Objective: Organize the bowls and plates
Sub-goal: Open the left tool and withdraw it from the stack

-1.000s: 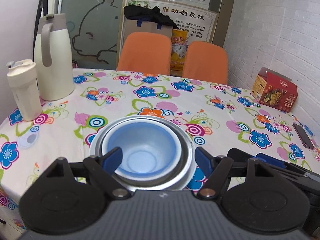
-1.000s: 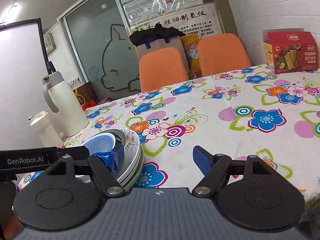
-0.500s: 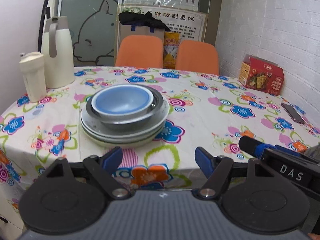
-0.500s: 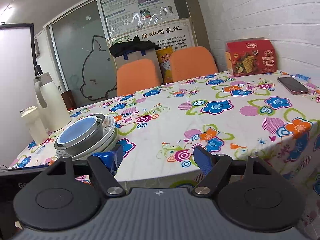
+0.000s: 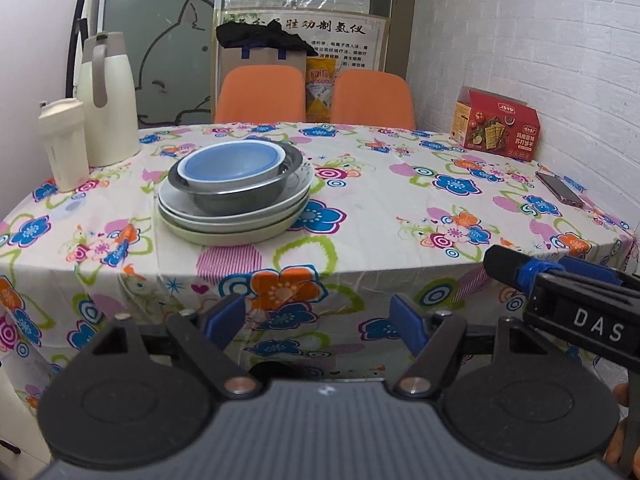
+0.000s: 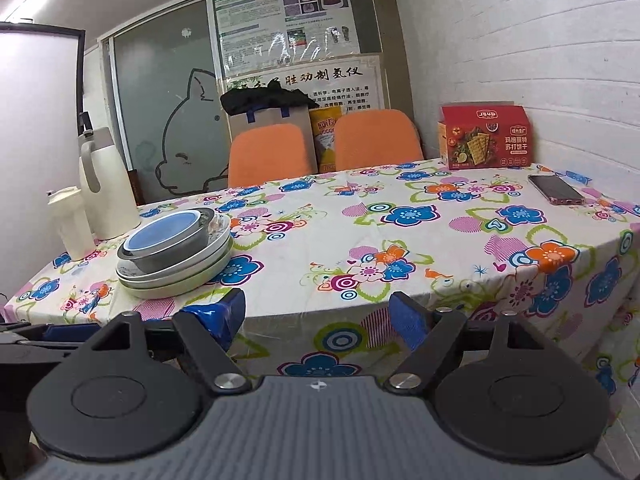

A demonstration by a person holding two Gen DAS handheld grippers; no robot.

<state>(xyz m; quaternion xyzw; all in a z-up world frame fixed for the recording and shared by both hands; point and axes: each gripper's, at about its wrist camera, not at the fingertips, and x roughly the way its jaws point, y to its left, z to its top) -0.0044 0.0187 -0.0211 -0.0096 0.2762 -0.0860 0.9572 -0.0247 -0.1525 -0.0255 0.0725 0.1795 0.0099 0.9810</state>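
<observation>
A blue bowl sits inside a steel bowl, which rests on a stack of white plates on the flowered tablecloth. The same stack shows at the left in the right wrist view: blue bowl, steel bowl, plates. My left gripper is open and empty, held off the table's front edge, below and in front of the stack. My right gripper is open and empty too, also in front of the table edge, to the right of the stack.
A cream thermos jug and a cream tumbler stand at the table's back left. A red cracker box and a phone lie at the right near the brick wall. Two orange chairs stand behind the table.
Both grippers have pulled back from the table, away from the stack, which now looks smaller and farther off. The blue bowl stays nested in the steel bowl.
</observation>
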